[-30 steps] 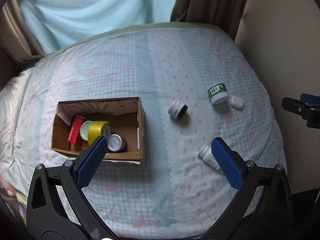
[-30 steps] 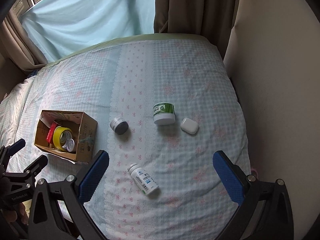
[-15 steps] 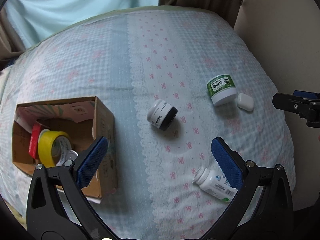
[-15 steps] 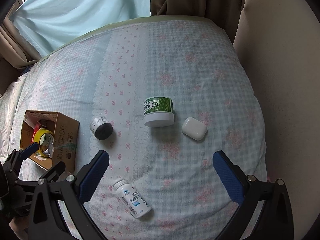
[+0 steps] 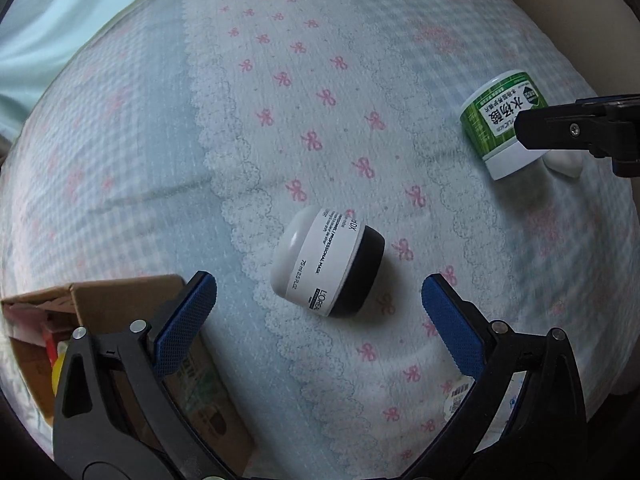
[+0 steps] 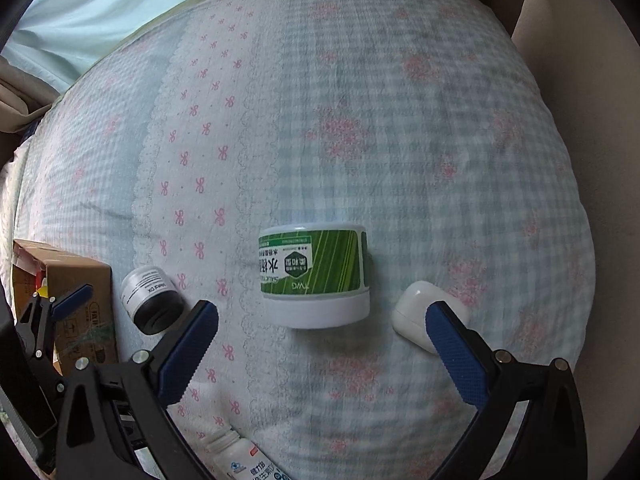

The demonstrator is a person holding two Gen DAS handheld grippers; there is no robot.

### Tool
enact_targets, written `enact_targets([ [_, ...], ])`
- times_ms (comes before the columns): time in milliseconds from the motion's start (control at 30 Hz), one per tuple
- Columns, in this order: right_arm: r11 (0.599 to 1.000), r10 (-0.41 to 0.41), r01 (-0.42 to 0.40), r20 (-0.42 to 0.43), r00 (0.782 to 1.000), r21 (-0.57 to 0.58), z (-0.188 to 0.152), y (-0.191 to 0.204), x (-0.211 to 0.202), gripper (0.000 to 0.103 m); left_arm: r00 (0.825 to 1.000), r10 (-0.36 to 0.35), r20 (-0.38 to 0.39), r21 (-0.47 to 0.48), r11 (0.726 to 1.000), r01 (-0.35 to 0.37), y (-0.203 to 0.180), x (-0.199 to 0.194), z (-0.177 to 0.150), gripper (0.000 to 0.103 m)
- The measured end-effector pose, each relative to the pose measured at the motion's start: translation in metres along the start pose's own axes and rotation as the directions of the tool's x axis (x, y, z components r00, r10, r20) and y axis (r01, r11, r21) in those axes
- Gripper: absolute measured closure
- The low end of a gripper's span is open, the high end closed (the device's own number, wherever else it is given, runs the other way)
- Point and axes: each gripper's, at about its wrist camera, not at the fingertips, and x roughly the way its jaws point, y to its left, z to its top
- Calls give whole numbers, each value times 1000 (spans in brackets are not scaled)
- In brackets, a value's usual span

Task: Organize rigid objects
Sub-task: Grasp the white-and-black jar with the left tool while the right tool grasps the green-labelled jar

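Jars awaiting collection, with both tongs spread wide and empty.

Left wrist view. Black-and-white jar point(image 5: 328, 262) lies on its side on the bedspread point(image 5: 280, 100), just ahead of the left gripper point(image 5: 318, 300) and roughly centred between its blue pads point(image 5: 186, 322), touching neither. Cardboard box point(image 5: 132, 312), the landmark, sits close to the jar's left, partly behind the left finger, with items already inside it. Green-labelled jar point(image 5: 500, 124) stands far from the box at upper right, partly covered by a finger of the right gripper. A pill bottle's label point(image 5: 456, 398) shows beside the right finger, near the lower edge.

Right wrist view. Green-labelled jar point(image 6: 314, 276) rests with its white lid down, well apart from the box point(image 6: 76, 292), just ahead of the right gripper point(image 6: 320, 340) and between its open fingers. White earbud case point(image 6: 420, 316) lies just beyond the jar on the side away from the box, partly behind the right pad. Black-and-white jar point(image 6: 150, 300) lies next to the box; the pill bottle point(image 6: 236, 460) is at the lower edge.

Step in hand, by judgement: approach for pickup, each gripper aligned on its own jar. The next move calls for lowering until the pads straddle each jar body, then closing squarely; the sideways jar may roll on soft cloth.

Setting: a quilted bedspread, blue gingham with pink bows, beside a beige wall point(image 6: 592, 100) and pale blue curtain point(image 6: 120, 0).
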Motion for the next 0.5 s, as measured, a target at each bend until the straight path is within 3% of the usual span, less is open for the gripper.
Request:
enact_targets([
  [167, 999, 31, -30, -42, 999, 13, 14, -2, 26, 0, 999, -13, -29, 26, 1000, 14, -1, 22, 9, 14],
  [233, 999, 34, -33, -52, 998, 12, 18, -2, 32, 2, 999, -26, -41, 39, 999, 27, -2, 28, 11, 27],
  [333, 999, 36, -34, -73, 997, 22, 21, -3, 39, 18, 996, -62, -67, 42, 997, 65, -1, 35, 14, 47],
  [400, 997, 73, -69, -86, 994, 43, 22, -5, 43, 34, 994, -86, -69, 19, 996, 87, 3, 37, 14, 48],
  [500, 996, 71, -66, -86, 994, 52, 23, -2, 43, 35, 989, -136, -60, -33, 990, 134, 14, 38, 14, 49],
])
